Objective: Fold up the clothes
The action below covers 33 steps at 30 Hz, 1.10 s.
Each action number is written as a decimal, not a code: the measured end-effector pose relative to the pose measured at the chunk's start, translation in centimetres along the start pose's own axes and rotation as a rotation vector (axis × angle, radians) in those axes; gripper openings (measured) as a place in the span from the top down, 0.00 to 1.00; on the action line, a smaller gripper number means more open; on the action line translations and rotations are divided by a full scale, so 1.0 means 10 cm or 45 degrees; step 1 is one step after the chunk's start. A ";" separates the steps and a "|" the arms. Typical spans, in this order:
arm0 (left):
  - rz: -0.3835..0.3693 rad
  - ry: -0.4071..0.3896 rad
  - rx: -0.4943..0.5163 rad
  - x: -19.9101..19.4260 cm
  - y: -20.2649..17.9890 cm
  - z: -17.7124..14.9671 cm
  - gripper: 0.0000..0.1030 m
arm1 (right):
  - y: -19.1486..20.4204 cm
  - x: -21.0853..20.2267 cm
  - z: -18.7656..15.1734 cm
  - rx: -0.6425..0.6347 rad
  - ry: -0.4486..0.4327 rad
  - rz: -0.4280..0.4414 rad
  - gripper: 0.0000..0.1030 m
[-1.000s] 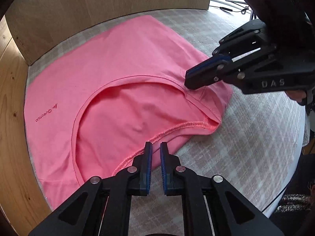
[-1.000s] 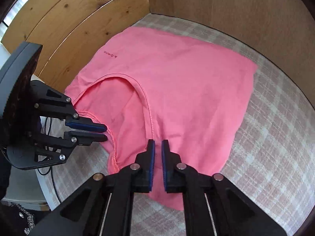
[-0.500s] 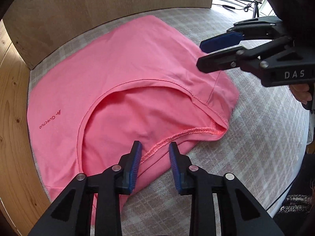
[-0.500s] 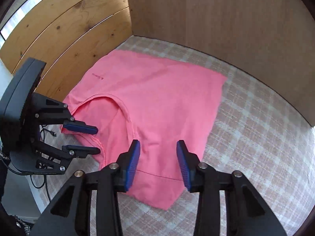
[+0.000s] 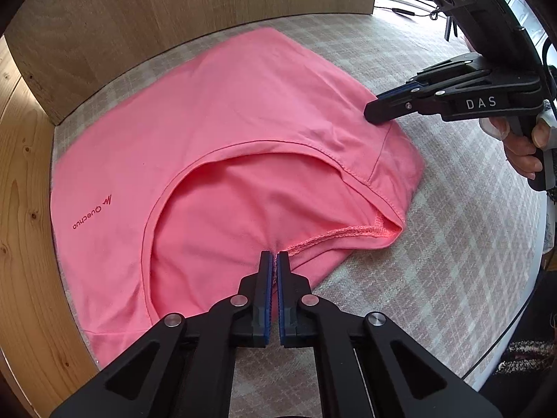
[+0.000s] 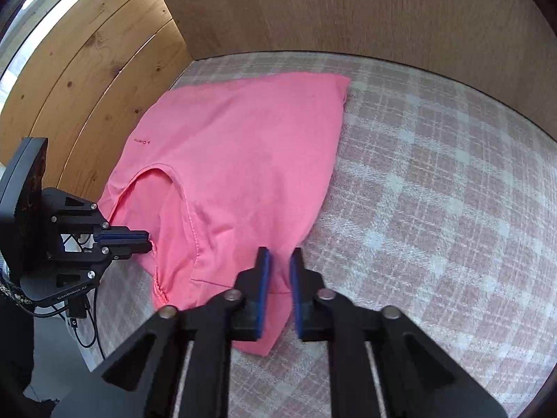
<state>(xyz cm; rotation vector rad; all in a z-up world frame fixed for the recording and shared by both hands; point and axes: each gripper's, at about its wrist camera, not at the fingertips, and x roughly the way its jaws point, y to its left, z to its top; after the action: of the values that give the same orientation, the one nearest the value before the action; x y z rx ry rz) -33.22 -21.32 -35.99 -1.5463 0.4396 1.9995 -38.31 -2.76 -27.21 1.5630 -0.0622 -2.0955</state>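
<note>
Checked tablecloth (image 5: 452, 261) between wood panels (image 6: 348, 10) carries the pink shirt (image 5: 226, 132), lying flat. Left gripper (image 5: 274, 255) is pinched on the shirt's neckline hem. Right gripper (image 6: 278, 256) straddles the shoulder edge, fabric between its fingers; a narrow gap shows in its own view, jaws closing.

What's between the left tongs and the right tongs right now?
Only the pink shirt. Its fabric runs the whole stretch from the left tongs to the right tongs, with nothing else on it. The left wrist view shows this best.
</note>
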 end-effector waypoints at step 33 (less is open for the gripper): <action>0.092 -0.073 -0.204 -0.32 0.27 -0.16 0.87 | 0.88 0.07 -0.14 -0.330 -0.022 0.102 0.72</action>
<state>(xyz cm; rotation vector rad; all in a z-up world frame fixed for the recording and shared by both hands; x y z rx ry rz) -33.10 -25.05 -33.59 -1.5840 0.3232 2.1748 -33.88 -10.33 -25.31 1.3658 0.1343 -1.9670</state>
